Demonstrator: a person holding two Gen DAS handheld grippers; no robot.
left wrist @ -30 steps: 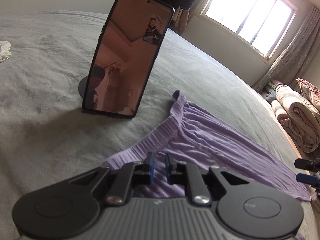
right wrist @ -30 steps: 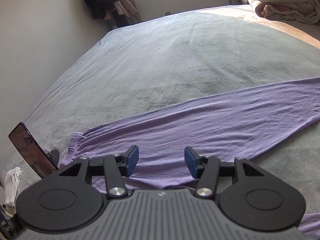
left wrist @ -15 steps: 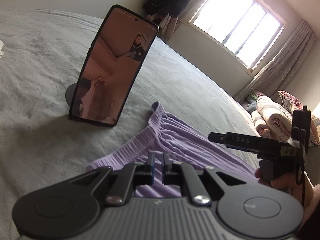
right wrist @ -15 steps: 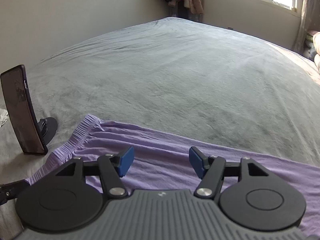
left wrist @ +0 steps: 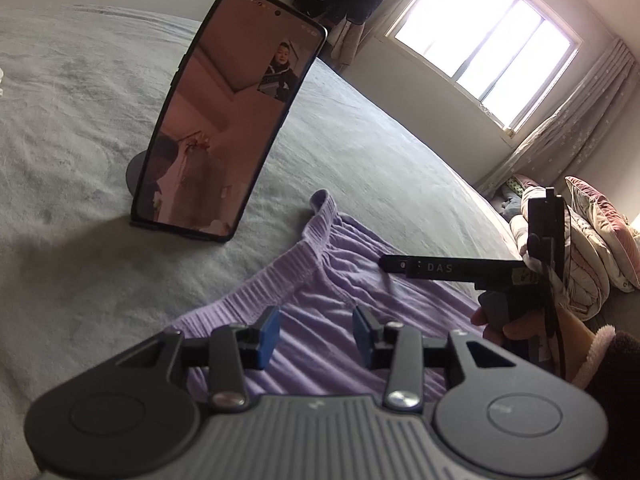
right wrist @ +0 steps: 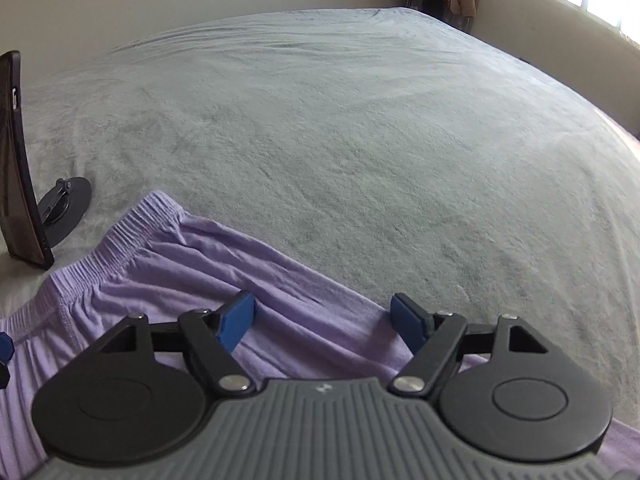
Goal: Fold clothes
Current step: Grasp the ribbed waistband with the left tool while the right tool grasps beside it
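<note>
both released: left hand-held gripper (left wrist: 314, 334) and right hand-held gripper (right wrist: 323, 322) hover over the lilac pants (right wrist: 168, 264) on the grey bed (right wrist: 360, 140), phone (left wrist: 228, 132) propped nearby

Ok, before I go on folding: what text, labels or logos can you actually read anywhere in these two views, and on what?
"DAS": white letters on the black bar of the right hand-held gripper, seen from the left wrist.
Phone status bar: too small to read.
Small mark on the right hand-held gripper body, right wrist view: a logo, no legible letters.
</note>
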